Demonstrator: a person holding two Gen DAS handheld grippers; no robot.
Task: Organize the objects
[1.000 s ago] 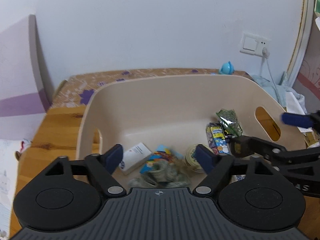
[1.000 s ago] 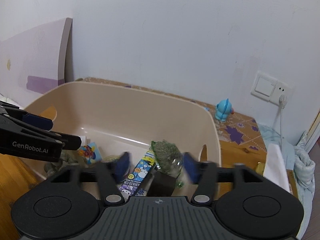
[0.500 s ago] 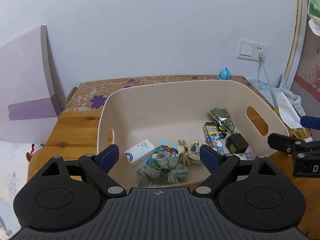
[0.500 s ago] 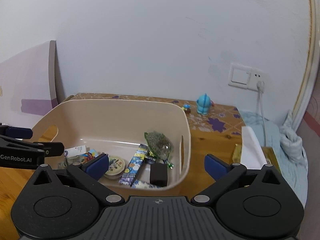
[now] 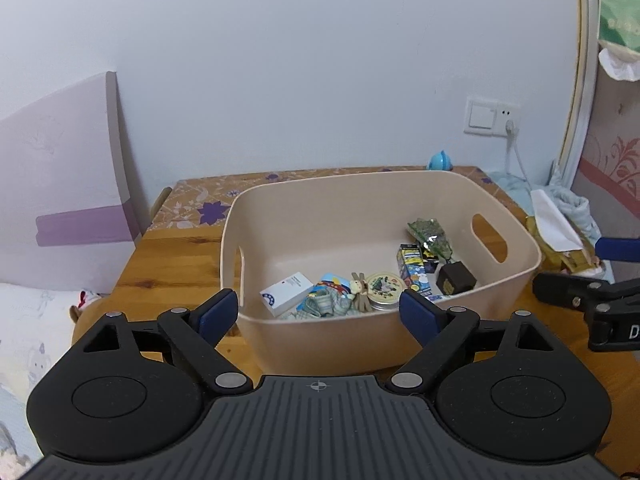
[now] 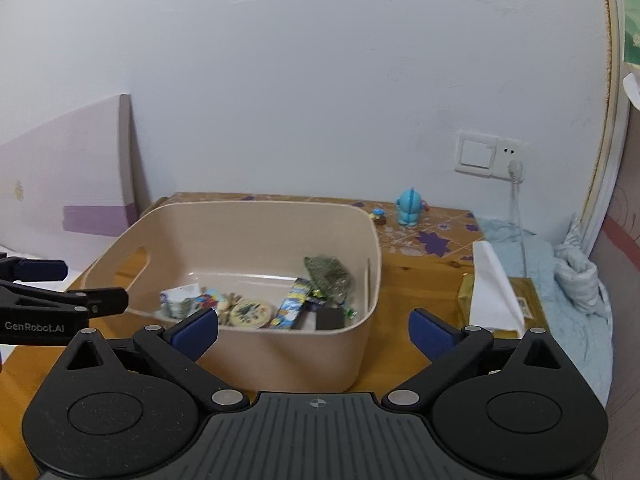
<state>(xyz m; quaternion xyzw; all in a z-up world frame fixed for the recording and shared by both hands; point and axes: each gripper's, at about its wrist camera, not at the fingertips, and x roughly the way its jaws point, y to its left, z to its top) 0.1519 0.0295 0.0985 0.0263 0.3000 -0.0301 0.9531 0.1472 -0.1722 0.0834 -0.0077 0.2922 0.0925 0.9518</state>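
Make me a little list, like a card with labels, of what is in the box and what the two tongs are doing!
box: beige bin on the wooden table
inside the box: white carton, round tin, green packet, dark cube
outside the box: blue toy by the wall
left tongs: open, holding nothing
right tongs: open, holding nothing
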